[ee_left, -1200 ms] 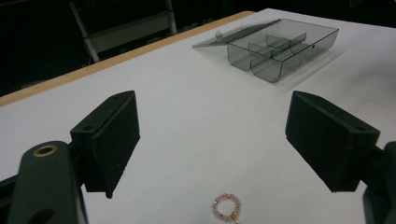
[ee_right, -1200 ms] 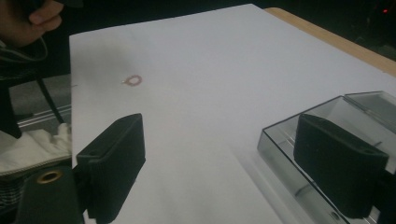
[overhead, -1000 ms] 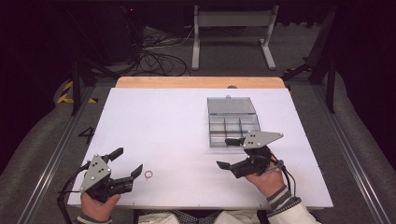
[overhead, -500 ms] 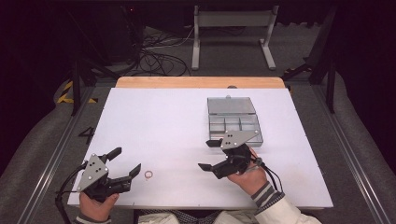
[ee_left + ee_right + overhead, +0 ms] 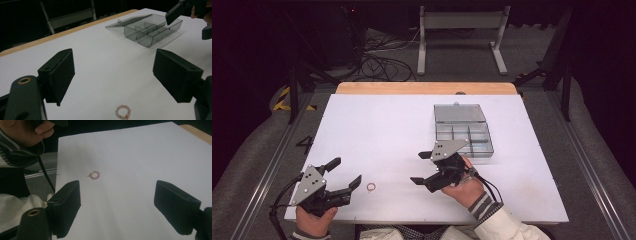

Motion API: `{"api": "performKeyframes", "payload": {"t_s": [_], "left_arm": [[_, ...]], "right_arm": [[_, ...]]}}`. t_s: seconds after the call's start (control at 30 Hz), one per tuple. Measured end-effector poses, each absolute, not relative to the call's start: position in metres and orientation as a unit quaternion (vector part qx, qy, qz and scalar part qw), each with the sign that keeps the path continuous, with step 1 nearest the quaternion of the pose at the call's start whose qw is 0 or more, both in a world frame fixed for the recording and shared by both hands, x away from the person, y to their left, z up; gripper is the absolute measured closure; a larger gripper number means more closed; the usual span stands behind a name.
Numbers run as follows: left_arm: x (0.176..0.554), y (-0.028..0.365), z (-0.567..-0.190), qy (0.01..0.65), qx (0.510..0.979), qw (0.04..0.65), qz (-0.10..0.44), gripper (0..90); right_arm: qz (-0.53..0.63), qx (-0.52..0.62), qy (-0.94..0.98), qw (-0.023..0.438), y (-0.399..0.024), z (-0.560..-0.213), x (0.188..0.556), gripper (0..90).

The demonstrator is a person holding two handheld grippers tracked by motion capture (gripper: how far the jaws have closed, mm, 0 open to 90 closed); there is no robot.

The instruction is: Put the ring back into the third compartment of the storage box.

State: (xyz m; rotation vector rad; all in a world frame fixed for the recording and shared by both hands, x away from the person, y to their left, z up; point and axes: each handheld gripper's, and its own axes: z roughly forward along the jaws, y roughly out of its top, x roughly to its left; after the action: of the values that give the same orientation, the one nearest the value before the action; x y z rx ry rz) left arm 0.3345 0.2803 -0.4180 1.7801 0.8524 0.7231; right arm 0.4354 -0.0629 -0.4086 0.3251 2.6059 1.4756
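Observation:
A small pink beaded ring (image 5: 371, 187) lies on the white table (image 5: 377, 125) near its front edge. My left gripper (image 5: 346, 172) rests just left of it, open and empty; in the left gripper view the ring (image 5: 123, 111) lies low between the jaws. My right gripper (image 5: 419, 168) hovers to the ring's right, pointing left at it, open with nothing between the jaws. In the right gripper view the ring (image 5: 94, 175) lies ahead, left of centre. A clear grey compartment box (image 5: 462, 131) with its lid open stands behind the right gripper.
The box (image 5: 150, 28) sits far off in the left gripper view, with the right gripper (image 5: 185, 10) near it. A wooden strip (image 5: 427, 88) edges the table's far side. A hand and a cable (image 5: 27, 132) show at the upper left of the right gripper view.
The right gripper has moved left, away from the box and closer to the ring. The left gripper and the ring have stayed where they were.

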Motion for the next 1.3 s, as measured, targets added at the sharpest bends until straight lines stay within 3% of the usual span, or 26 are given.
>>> {"api": "performKeyframes", "payload": {"t_s": [0.47,1.3], "left_arm": [[0.334,0.282,-0.418,0.352,0.732,0.499,0.300,18.5],[0.322,0.289,-0.417,0.369,0.719,0.500,0.312,18.6]], "right_arm": [[0.483,0.090,0.869,0.056,-0.037,-0.412,0.436,22.2],[0.483,0.092,0.871,0.006,0.014,-0.440,0.445,36.0]]}}
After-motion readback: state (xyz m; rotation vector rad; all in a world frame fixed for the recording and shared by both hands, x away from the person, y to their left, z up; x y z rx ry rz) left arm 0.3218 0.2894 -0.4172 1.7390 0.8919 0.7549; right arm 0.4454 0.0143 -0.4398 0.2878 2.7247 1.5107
